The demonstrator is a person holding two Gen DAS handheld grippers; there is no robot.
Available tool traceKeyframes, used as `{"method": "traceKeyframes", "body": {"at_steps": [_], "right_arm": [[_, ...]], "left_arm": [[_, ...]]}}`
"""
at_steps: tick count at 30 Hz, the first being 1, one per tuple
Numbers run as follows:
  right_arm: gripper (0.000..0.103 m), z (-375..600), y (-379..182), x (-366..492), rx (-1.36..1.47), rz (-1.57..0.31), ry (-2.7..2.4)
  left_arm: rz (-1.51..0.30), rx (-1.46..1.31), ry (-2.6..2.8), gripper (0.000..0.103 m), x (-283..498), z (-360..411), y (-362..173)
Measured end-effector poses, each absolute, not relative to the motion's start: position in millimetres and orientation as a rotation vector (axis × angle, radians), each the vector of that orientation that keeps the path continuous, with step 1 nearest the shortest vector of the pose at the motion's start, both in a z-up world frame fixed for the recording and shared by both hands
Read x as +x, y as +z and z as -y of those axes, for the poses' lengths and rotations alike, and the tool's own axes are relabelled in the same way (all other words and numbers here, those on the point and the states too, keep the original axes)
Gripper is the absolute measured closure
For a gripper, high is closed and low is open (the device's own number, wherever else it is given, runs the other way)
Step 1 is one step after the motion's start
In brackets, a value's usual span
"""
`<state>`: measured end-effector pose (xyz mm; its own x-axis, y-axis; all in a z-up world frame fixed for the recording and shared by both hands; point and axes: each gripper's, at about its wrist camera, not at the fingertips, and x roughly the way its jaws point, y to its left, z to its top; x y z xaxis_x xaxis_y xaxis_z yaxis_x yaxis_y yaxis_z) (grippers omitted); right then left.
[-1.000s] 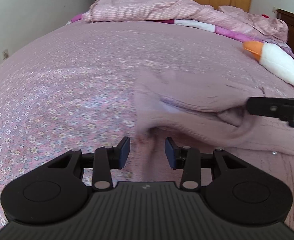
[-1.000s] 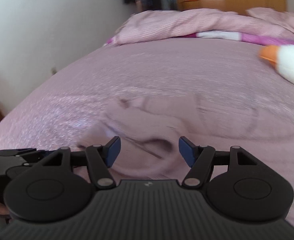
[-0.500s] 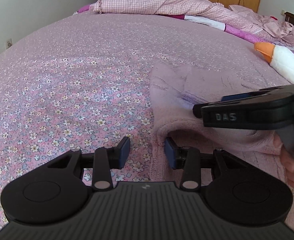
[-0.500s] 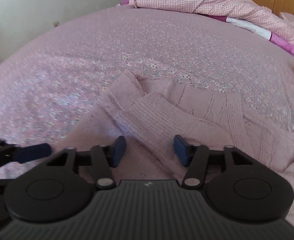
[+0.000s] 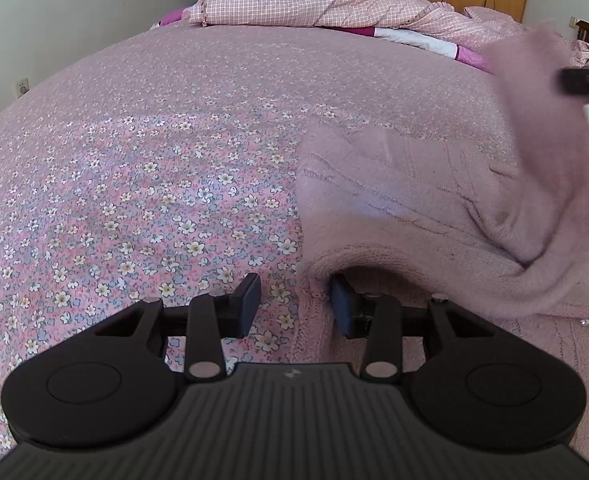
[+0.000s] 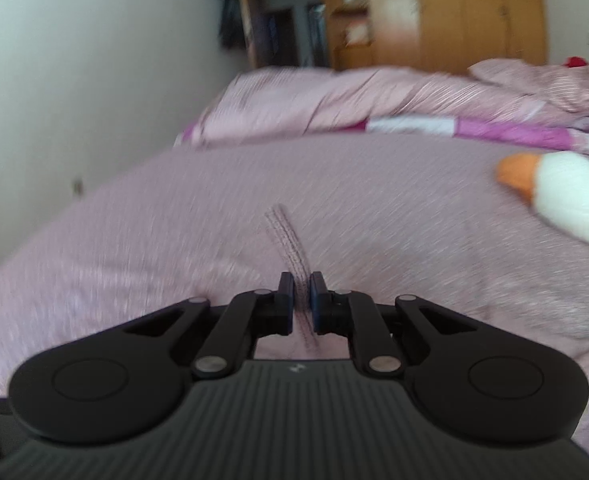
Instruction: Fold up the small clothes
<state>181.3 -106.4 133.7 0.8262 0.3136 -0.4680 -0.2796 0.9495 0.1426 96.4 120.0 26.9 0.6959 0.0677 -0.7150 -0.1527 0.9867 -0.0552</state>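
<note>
While the fold was only at its start, the left gripper (image 5: 296, 306) hung low over the bed (image 5: 142, 168) with its jaws apart and nothing between them. Its right finger (image 5: 344, 310) sat under a raised loop at the near edge of the sweater (image 5: 406, 216), and its left finger stood over the flowered sheet beside the cloth. Just ahead and to the right of this gripper the sweater lay bunched on the bed, not yet flat. One part of it rose up at the far right, toward a dark tip there that I judged to be the right gripper (image 6: 302, 300).

From its own camera, the right gripper had its jaws together, clamped on a ribbed strip of the sweater that ran forward from between the pads. I judged that no fold was finished; smoothing and all folds were still left.

Only the left view showed the body of the sweater and how it hung. Only the right view showed the pinch itself, though blurred, and beyond it to the right a goose toy (image 6: 562, 196), then a quilt (image 6: 374, 96) and a wardrobe (image 6: 454, 12).
</note>
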Motion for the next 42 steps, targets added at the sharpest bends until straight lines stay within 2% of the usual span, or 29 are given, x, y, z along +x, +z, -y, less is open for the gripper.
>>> {"method": "traceKeyframes", "body": {"at_steps": [4, 9, 19, 21, 23, 25, 34, 42], "right_arm": [[0.092, 153, 139, 154, 0.106, -0.456, 0.255], [0.092, 197, 113, 126, 0.122, -0.46, 0.124], [0.089, 239, 23, 95, 0.308, -0.674, 0.056], [0.083, 242, 19, 87, 0.326, -0.689, 0.066], [0.062, 244, 20, 80, 0.323, -0.707, 0.062], [0.053, 247, 24, 71, 0.323, -0.702, 0.061], [0.053, 268, 48, 86, 0.311, -0.643, 0.054], [0.053, 269, 20, 134, 0.358, -0.743, -0.009]], "left_arm": [[-0.793, -0.109, 0.127, 0.056, 96, -119, 25], [-0.797, -0.108, 0.134, 0.056, 96, -117, 25], [-0.807, -0.07, 0.137, 0.054, 98, -113, 23], [-0.808, -0.069, 0.137, 0.054, 98, -113, 23], [-0.808, -0.069, 0.138, 0.054, 98, -114, 23], [-0.807, -0.067, 0.14, 0.054, 98, -113, 23], [-0.803, -0.057, 0.146, 0.054, 96, -111, 22], [-0.799, -0.053, 0.138, 0.054, 93, -111, 22]]}}
